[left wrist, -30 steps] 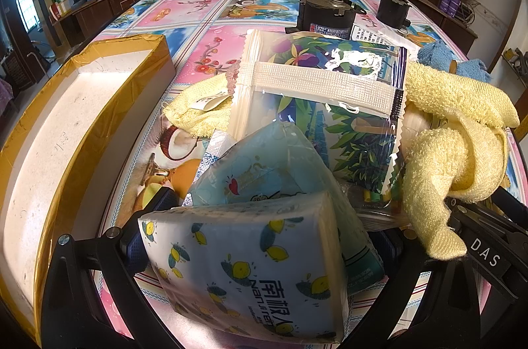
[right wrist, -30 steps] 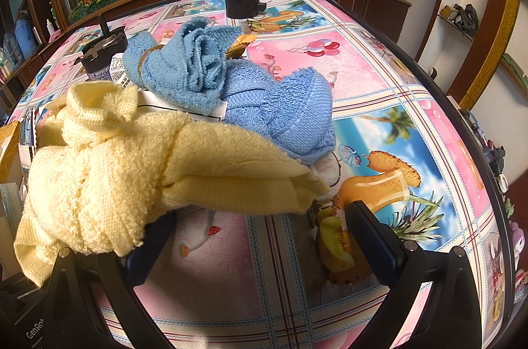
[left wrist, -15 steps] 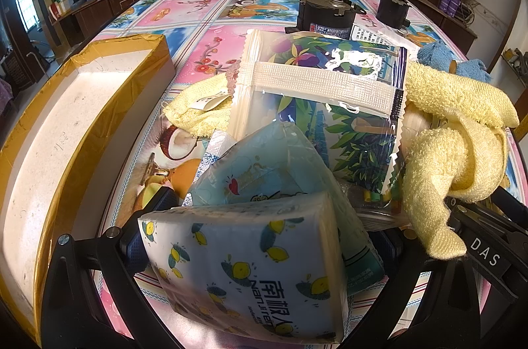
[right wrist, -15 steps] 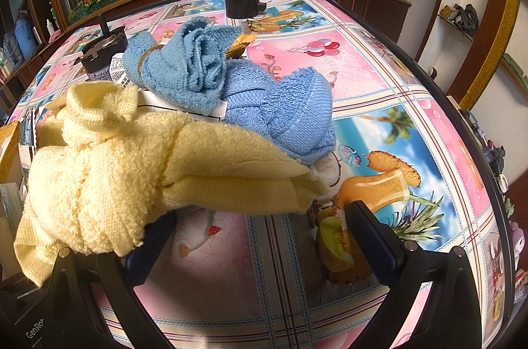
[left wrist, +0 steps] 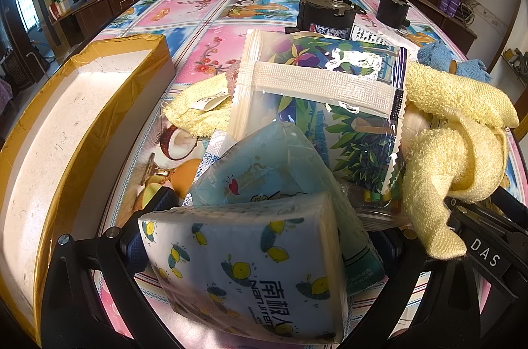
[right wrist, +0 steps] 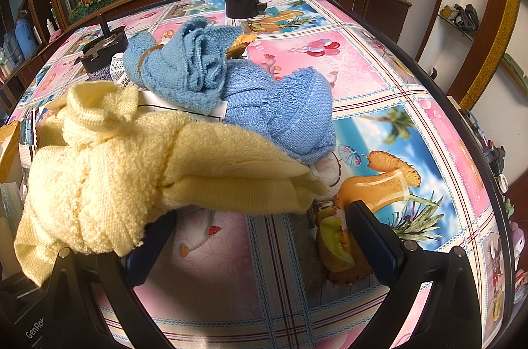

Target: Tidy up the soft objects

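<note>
Left gripper (left wrist: 264, 236) clamps lemon-print tissue pack (left wrist: 250, 269); right gripper (right wrist: 260, 236) spread, yellow towel (right wrist: 132, 170) draped.

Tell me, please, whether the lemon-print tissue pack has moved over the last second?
No. The lemon-print tissue pack sits in the same place relative to the gold-taped box in the left wrist view, between the left gripper fingers.

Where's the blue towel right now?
Right wrist view, center: blue towel lies bunched on the table just behind the yellow towel, in front of a black motor.
</note>
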`<state>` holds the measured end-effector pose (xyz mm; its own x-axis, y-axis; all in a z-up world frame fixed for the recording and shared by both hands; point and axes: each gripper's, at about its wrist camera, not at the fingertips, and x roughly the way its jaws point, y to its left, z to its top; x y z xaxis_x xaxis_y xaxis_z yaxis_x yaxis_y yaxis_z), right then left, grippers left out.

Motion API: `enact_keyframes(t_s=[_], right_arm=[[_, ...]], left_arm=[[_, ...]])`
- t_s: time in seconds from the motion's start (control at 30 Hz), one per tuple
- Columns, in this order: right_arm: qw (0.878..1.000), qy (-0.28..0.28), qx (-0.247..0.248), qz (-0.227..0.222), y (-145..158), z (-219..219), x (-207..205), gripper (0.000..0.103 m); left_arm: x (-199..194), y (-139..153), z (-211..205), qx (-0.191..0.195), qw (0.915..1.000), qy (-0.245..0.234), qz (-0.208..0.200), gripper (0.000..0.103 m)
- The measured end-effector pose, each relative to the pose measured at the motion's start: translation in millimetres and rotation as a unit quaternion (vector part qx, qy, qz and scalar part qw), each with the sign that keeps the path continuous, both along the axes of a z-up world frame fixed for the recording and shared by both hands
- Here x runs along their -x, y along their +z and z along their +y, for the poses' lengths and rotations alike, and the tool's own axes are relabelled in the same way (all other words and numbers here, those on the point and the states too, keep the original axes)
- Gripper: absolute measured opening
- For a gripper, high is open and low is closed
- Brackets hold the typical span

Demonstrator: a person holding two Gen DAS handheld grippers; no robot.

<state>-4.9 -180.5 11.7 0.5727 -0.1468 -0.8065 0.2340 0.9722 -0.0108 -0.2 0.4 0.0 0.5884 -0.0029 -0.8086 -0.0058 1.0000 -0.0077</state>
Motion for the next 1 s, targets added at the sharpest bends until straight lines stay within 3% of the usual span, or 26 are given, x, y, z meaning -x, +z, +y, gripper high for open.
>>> enact_keyframes(t_s=[1.0], right_arm=[[1.0,0.0,0.0,0.0,-0.1,0.1,-0.2,0.103]], left_arm=[[-3.6,0.2,4.0,-0.001,1.0,0.01,0.0,0.103]])
